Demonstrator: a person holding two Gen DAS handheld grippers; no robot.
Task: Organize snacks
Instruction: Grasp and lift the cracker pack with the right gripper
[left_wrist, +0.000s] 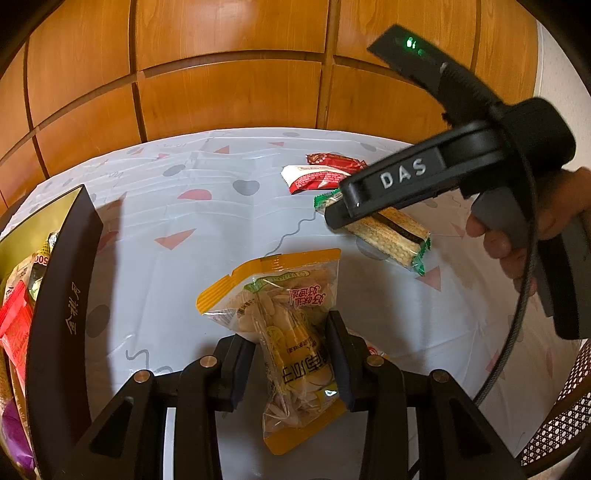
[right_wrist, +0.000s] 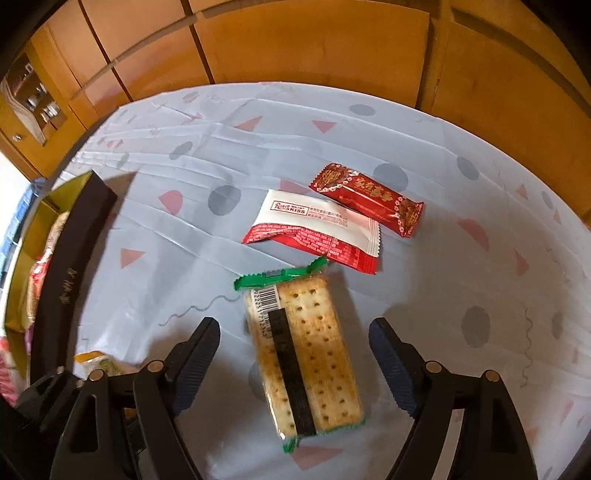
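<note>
We are sorting snacks into the box.
Our left gripper (left_wrist: 291, 354) is clamping the yellow packet (left_wrist: 284, 332); our right gripper (right_wrist: 295, 354) is straddling the cracker pack (right_wrist: 306, 354) at lower centre, jaws wide.

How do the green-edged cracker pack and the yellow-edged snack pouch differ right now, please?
The cracker pack lies flat on the tablecloth, while the snack pouch is squeezed between the left tongs. The right tongs straddle the cracker pack, open and not touching it. The cracker pack is a stiff rectangle trimmed in green; the snack pouch is soft, crumpled and trimmed in yellow. Both have clear wrapping that shows the food inside.
</note>
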